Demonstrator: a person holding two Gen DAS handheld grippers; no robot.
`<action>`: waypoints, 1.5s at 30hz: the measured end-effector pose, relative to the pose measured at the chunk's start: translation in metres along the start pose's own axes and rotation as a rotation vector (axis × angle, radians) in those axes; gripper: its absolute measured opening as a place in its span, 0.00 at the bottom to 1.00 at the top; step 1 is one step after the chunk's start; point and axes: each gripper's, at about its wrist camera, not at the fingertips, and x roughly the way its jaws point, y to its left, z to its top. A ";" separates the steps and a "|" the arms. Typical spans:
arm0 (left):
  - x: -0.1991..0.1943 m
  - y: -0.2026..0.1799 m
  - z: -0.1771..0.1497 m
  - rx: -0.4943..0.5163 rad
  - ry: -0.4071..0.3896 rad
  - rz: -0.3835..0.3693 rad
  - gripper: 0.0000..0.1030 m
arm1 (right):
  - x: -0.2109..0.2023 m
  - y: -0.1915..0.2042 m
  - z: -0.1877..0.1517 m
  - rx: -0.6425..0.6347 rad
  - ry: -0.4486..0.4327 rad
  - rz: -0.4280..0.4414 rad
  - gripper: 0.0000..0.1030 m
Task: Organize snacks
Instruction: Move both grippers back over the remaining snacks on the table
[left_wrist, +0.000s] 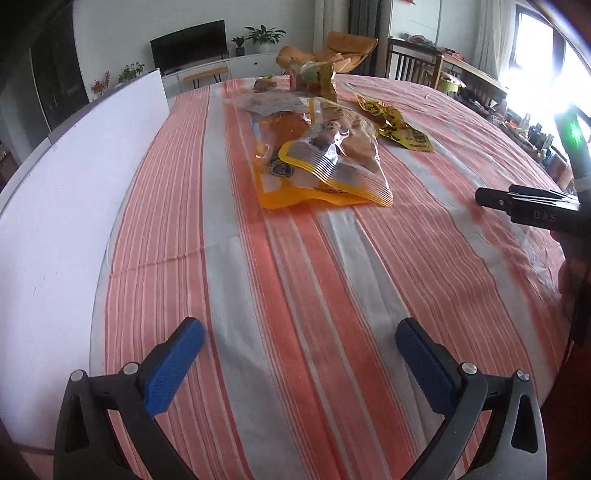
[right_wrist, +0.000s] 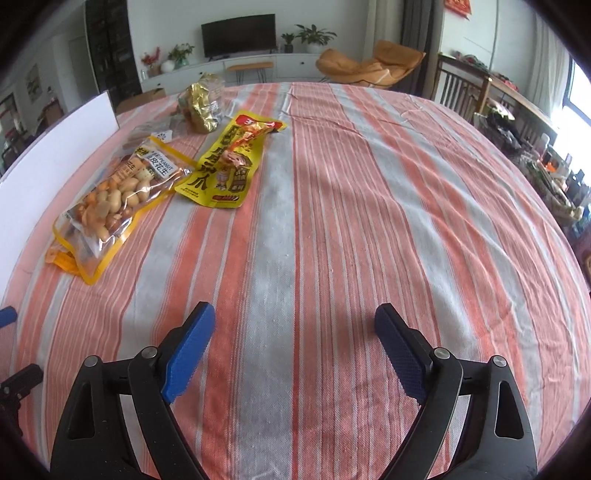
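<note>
Snack packets clustered on striped cloth of counter (right_wrist: 332, 206), ahead and to the left of right claw (right_wrist: 295, 349). Nearest: clear peanut bag (right_wrist: 110, 206), long axis running from near-left to far-right, yellow packet (right_wrist: 225, 162) just beyond it, touching or nearly so. Gold foil bag (right_wrist: 201, 107) farther back; contents not readable. White board (left_wrist: 74, 206) along left edge.

Left claw (left_wrist: 301, 360) lined up almost straight behind peanut bag (left_wrist: 325, 162); judged the nearer hand for it. Both claws pitched down toward cloth, hovering, well short of packets. Both spread wide, nothing between blue pads (left_wrist: 173, 365). Right claw's body seen at right edge of left view.
</note>
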 end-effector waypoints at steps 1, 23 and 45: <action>0.000 0.001 0.001 0.000 -0.003 0.000 1.00 | 0.000 0.000 0.000 0.000 0.000 0.000 0.88; 0.062 0.048 0.088 -0.122 -0.024 0.085 1.00 | 0.001 0.003 -0.001 0.002 0.000 0.000 0.88; 0.066 0.052 0.092 -0.127 -0.024 0.090 1.00 | 0.001 0.005 0.000 0.001 0.001 0.001 0.89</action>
